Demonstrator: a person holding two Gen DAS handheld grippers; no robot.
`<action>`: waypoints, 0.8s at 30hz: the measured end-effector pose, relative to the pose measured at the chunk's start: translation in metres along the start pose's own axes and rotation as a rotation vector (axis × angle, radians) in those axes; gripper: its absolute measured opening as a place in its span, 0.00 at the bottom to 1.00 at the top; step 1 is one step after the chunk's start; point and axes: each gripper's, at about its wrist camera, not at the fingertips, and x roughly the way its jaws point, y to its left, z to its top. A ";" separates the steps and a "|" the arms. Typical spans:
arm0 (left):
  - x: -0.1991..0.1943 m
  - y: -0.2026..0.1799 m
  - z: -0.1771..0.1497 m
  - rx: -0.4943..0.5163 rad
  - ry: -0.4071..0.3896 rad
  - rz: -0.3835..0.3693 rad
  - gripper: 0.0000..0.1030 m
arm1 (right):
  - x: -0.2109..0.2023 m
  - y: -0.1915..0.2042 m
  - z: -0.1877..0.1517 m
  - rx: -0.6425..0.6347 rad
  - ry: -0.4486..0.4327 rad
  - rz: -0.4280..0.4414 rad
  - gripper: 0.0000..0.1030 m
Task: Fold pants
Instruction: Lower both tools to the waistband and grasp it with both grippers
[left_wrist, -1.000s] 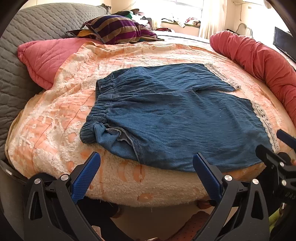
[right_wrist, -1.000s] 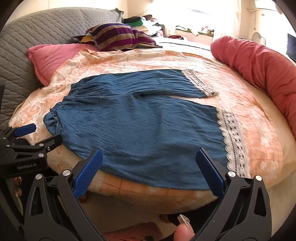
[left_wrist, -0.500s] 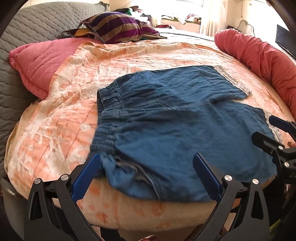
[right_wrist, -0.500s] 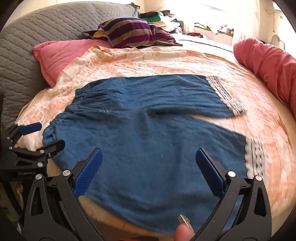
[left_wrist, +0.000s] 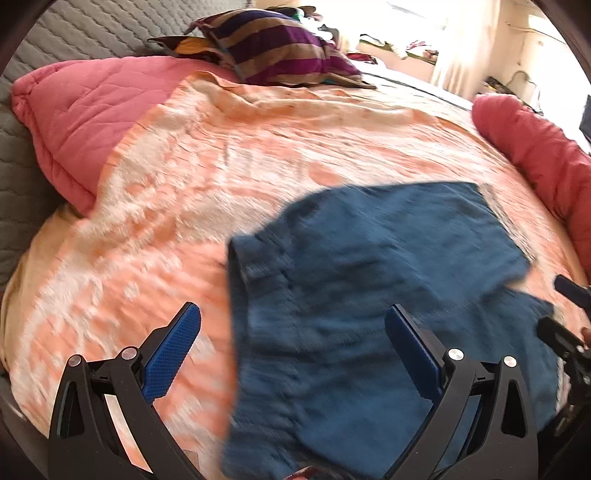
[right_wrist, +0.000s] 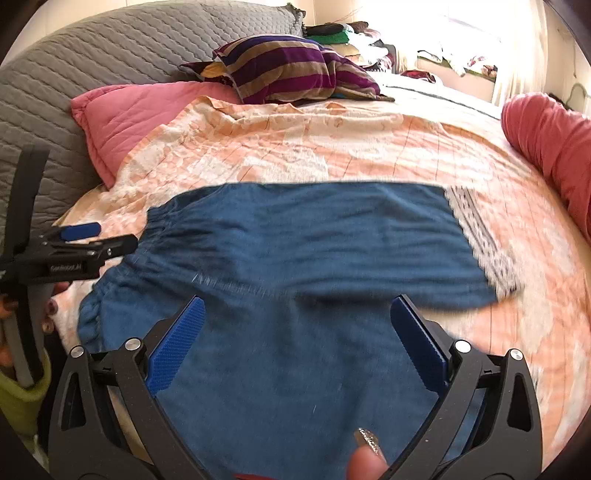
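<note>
Blue denim pants (right_wrist: 303, 266) with white lace cuffs (right_wrist: 480, 236) lie flat on an orange and white bedspread (right_wrist: 295, 147), waistband to the left, legs to the right. My left gripper (left_wrist: 291, 347) is open and empty, over the waistband (left_wrist: 255, 280) end of the pants (left_wrist: 369, 295). My right gripper (right_wrist: 297, 336) is open and empty, above the near leg at the pants' middle. The left gripper also shows at the left edge of the right wrist view (right_wrist: 85, 240), beside the waistband. The right gripper's tips show at the right edge of the left wrist view (left_wrist: 565, 314).
A pink pillow (right_wrist: 140, 114) and a striped purple pillow (right_wrist: 288, 70) lie at the head of the bed by the grey quilted headboard (right_wrist: 92, 66). A red bolster (right_wrist: 550, 147) runs along the right side. Clutter lies by the bright window beyond.
Both grippers have moved forward over the bed and now hover above the pants. The pants lie as before. Both stay open.
</note>
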 end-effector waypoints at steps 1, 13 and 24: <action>0.005 0.004 0.005 -0.008 0.007 0.010 0.96 | 0.003 0.000 0.004 -0.010 0.000 -0.007 0.92; 0.081 0.048 0.048 -0.039 0.089 0.021 0.96 | 0.075 -0.002 0.070 -0.124 0.064 -0.062 0.92; 0.102 0.034 0.047 0.054 0.078 -0.117 0.59 | 0.153 0.029 0.103 -0.459 0.139 -0.071 0.92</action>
